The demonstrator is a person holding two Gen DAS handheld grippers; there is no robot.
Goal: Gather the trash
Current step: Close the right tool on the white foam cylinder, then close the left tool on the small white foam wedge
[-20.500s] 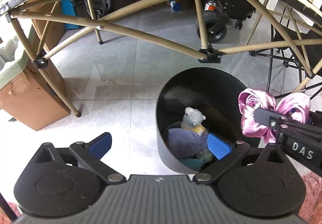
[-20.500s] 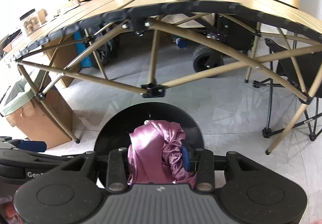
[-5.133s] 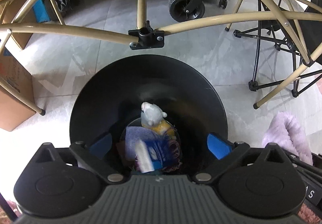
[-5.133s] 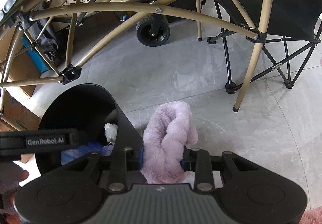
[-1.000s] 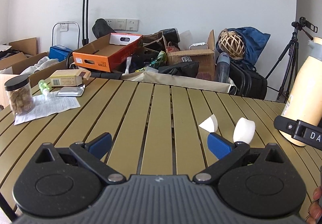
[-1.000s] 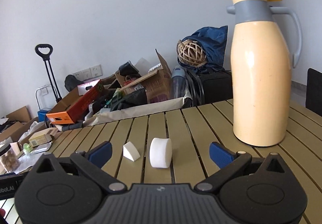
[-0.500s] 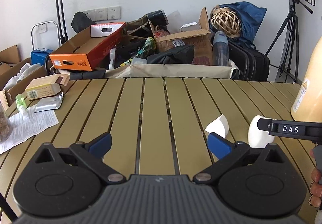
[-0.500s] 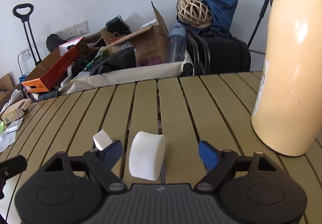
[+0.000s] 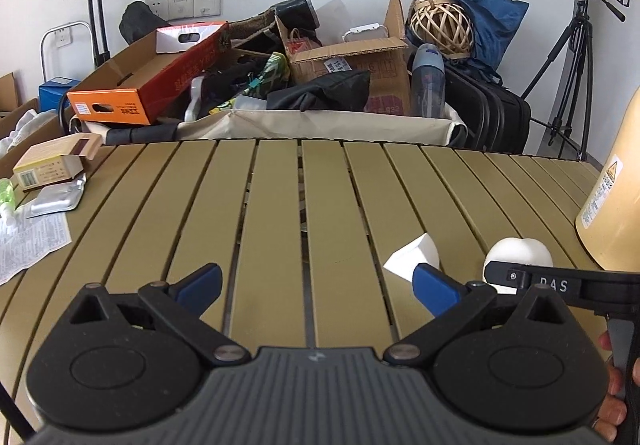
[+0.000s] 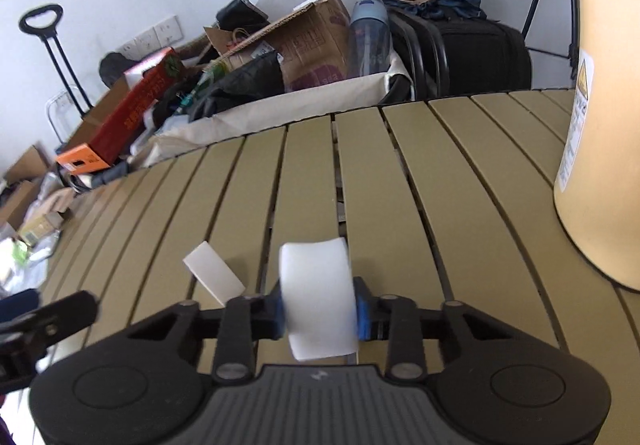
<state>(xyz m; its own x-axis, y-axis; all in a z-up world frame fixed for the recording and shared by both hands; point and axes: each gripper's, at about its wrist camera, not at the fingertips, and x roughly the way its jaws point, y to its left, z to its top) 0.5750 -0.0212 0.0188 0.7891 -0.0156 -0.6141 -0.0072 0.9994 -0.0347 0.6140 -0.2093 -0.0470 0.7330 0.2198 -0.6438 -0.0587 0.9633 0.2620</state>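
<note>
Right gripper [image 10: 318,315]: its jaws are closing on the white foam disc [image 10: 316,297]; both blue pads lie against the flat sides of the disc, which stands on its edge between them.
White foam disc: low over the slatted surface [image 10: 400,173]; the gripper body hides its bottom edge, so I cannot tell if it touches the slats. In the left wrist view it shows as a white round shape [image 9: 518,255] behind the black finger of the right gripper.
White foam wedge [image 10: 214,273]: lies on the surface just beside the disc, on its left in the right wrist view, apart from it. In the left wrist view the wedge [image 9: 412,257] is just behind the blue pad of the near-side finger.
Left gripper [image 9: 316,281]: open wide, nothing between the pads, it hovers low over the bare slats.
Thermos jug [image 10: 600,105]: cream colour, upright on the surface, near the disc on the far right of both views.
Hand [image 9: 612,401]: only some fingers show, at the lower right edge of the left wrist view, around the handle of the right gripper.
Papers and small boxes [image 9: 44,181]: at the left end of the surface, well apart from both foam pieces.
Behind the surface: a pile of cardboard boxes [image 9: 352,57], a wicker ball [image 9: 440,23], a black suitcase [image 9: 488,113] and a tripod [image 9: 576,57].
</note>
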